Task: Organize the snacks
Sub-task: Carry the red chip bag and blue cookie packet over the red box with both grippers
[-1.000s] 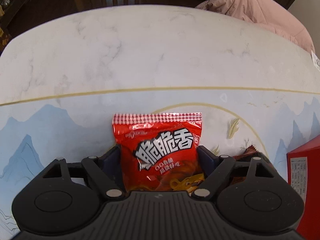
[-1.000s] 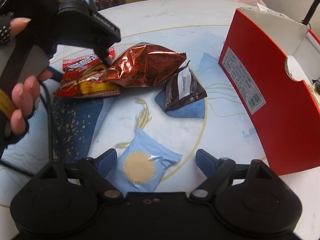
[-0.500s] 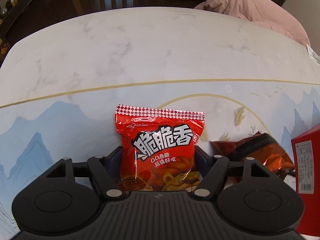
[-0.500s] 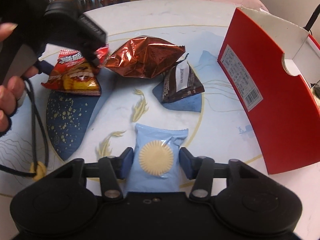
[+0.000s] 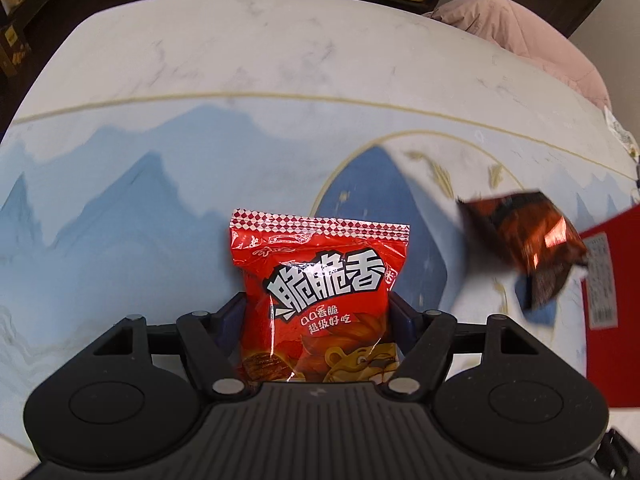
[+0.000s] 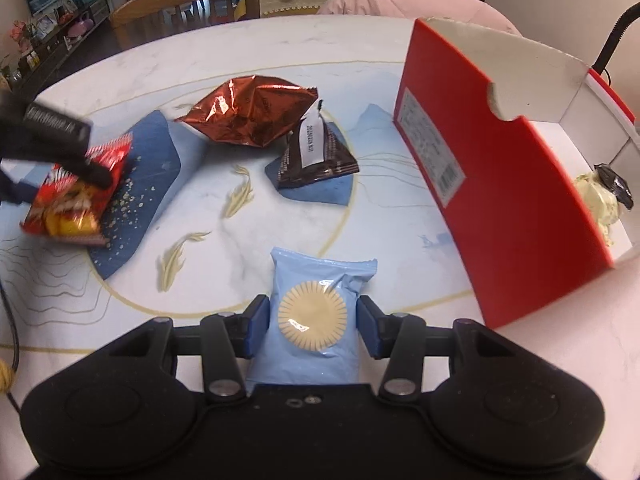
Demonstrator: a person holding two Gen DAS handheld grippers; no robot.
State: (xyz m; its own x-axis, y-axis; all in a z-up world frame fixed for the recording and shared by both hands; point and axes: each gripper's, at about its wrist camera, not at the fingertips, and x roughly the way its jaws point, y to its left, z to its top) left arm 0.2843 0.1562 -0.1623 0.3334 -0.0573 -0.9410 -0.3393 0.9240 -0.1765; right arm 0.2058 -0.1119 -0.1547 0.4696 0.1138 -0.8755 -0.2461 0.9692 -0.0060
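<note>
Left tool (image 5: 318, 316): clenched on the red snack packet (image 5: 320, 296), blue pads pressing both side edges of its lower half; the packet looks lifted off the counter (image 5: 240, 60), printed face to the camera.
Right tool (image 6: 312, 322): pads sit against both long sides of the light blue biscuit packet (image 6: 316, 316), so I read it as gripping it (whether it is lifted or lying on the counter I cannot tell).
Red box (image 6: 480, 168): open-topped carton at the right, standing on the counter; one pale wrapped item (image 6: 600, 200) already lies inside.
Loose snacks: copper foil bag (image 6: 252, 116) and dark brown packet (image 6: 316, 152), touching each other, mid-counter, well apart from both tools.
Handling, red packet: light, air-puffed, glossy film; judged slippery and crushable, contents brittle. Grip across the side seams low down, as now, with modest squeeze.
Handling, blue packet: light, soft wrap over one stiff round biscuit; hold by the edges beside the disc, not on it (likely to crack).
Step judged: both packets in hand, the box the probable destination; two snacks remain out.
Risk: film sliding between pads in transit; packets catching the box wall on entry.
</note>
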